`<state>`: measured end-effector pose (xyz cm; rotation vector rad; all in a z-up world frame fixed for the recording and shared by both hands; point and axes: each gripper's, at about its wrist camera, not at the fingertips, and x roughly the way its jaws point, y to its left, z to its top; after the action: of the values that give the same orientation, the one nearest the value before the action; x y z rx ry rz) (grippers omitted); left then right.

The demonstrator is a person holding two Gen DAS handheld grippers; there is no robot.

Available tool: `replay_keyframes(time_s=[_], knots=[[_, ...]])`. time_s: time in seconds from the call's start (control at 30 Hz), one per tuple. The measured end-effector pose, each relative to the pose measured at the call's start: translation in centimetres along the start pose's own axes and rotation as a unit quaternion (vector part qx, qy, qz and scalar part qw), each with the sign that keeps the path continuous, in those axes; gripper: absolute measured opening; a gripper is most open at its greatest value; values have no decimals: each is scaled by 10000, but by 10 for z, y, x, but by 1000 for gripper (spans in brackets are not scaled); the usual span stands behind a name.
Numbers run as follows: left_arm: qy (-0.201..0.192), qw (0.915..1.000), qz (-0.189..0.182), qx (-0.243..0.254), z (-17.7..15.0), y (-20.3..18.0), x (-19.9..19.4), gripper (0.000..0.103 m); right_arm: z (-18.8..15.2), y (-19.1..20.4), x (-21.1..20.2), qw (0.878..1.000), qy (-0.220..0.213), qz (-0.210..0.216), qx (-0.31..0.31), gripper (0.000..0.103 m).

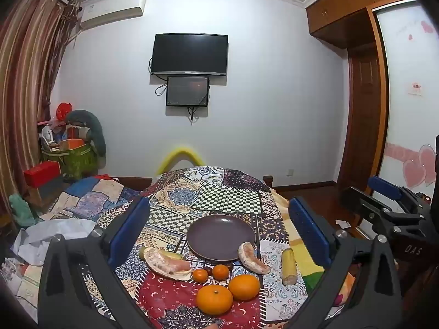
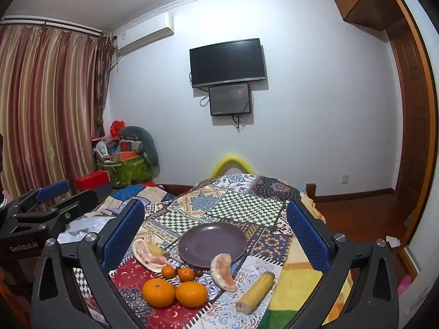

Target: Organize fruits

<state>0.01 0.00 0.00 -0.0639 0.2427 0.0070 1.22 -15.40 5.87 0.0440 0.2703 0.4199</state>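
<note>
Nothing picked yet. Plate (image 2: 212, 244) sits bare mid-table (image 2: 296, 279); fruit lies loose in front of it. Left gripper (image 1: 219, 235) and right gripper (image 2: 215, 235) both spread wide, carrying nothing. Suggest big oranges (image 2: 175, 293) first: straddle one squarely, close gently. Small tangerines (image 2: 177, 272) last.

A small dark round fruit (image 1: 209, 270) sat mostly tucked behind the two little oranges (image 1: 200, 275), couldn't tell what it was. A yellow-green corn piece (image 1: 170, 255) hid under the left peeled pomelo wedge (image 1: 167, 263), only bits poking out.
</note>
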Motion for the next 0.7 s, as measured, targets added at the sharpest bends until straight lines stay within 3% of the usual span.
replay_keyframes(time_s=[0.7], knots=[[-39,9999,39,107,-1,-3,-2,102,2,-4,-3,10000,26,-7,38,103]])
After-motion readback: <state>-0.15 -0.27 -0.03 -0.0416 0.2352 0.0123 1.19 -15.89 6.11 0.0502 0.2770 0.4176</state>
